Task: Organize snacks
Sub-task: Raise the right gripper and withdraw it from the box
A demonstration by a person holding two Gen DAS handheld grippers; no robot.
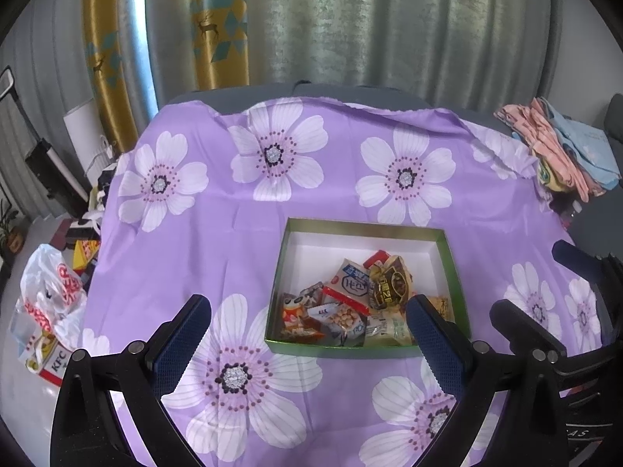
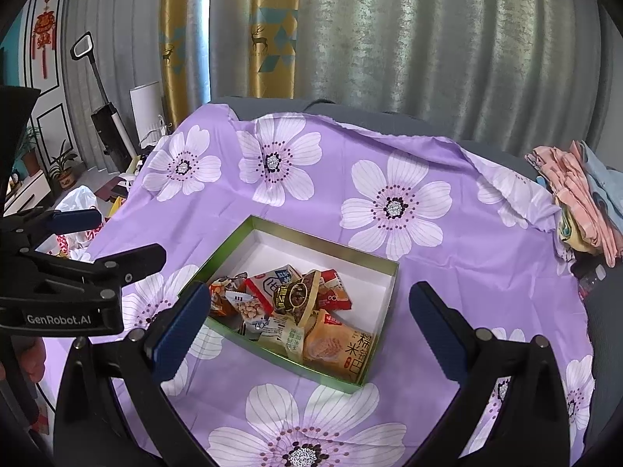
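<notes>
A green box (image 1: 453, 268) with a white inside lies on the purple flowered cloth (image 1: 241, 241). Several snack packets (image 1: 350, 303) are heaped in its near half; the far half is bare. My left gripper (image 1: 307, 334) hangs open just before the box's near wall, holding nothing. In the right wrist view the same box (image 2: 391, 295) holds the snack packets (image 2: 296, 307), with an orange rice-cracker bag (image 2: 338, 346) at the near corner. My right gripper (image 2: 307, 323) is open and empty over the box's near side. The left gripper (image 2: 117, 241) shows open at the left edge there.
Folded pink and blue cloths (image 1: 564, 151) lie at the table's far right corner. A white plastic bag (image 1: 50, 295) and a KFC box (image 1: 54, 366) sit on the floor to the left. Curtains (image 2: 389, 39) hang behind the table. A vacuum (image 2: 109, 124) stands at left.
</notes>
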